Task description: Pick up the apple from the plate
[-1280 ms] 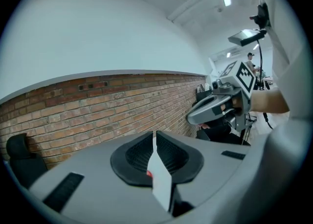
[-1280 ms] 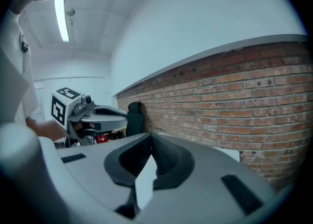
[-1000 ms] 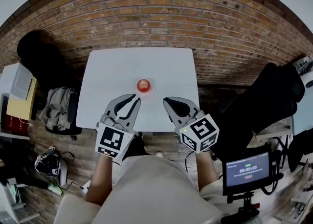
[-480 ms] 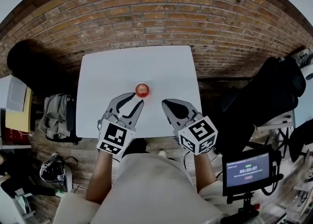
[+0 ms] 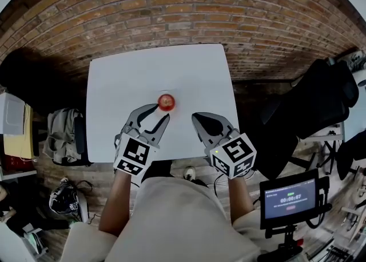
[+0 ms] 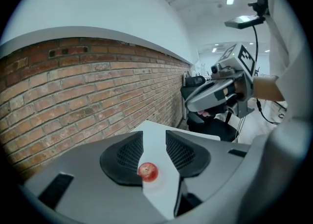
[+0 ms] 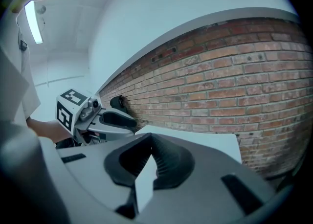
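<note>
Left claw [image 5: 160, 112] drawing up to the apple [image 5: 166, 102]
Right claw [image 5: 195, 118] is hanging shut and empty over the desk [image 5: 143, 72]; the left's jaws, just opening, are sitting closer than before to the untouched apple mid-desk.

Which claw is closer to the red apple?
Left. The left claw, its jaws just opening with nothing between them, sits just short of the apple; the shut right claw is farther off to its right.
</note>
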A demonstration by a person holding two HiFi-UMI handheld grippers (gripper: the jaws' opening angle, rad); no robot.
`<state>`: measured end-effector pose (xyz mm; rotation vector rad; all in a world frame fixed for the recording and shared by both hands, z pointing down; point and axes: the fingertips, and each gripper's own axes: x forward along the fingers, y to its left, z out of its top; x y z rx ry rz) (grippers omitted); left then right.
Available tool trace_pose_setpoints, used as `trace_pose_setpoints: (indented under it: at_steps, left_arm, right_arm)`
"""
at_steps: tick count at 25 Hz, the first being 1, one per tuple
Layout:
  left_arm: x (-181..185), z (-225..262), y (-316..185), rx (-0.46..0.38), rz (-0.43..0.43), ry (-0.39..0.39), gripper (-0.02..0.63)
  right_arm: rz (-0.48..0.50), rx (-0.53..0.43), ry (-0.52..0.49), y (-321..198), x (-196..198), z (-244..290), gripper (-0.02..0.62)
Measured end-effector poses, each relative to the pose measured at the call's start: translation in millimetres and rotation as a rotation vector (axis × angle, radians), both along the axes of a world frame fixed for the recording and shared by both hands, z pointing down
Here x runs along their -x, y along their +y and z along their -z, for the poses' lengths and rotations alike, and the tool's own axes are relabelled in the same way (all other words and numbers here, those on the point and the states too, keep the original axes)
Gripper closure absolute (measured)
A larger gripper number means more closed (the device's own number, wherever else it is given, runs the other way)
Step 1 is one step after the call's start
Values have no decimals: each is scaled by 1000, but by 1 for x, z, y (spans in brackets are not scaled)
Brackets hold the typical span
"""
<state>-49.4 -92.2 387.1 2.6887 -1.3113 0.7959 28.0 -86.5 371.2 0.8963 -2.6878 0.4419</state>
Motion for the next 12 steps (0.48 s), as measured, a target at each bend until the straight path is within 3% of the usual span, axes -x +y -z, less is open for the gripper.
trace_pose_setpoints:
  at_steps: [12]
  left_arm:
    - [12, -49, -26, 109, -63, -28, 445]
  right_arm:
    - [-20, 62, 60, -20, 11, -30, 594]
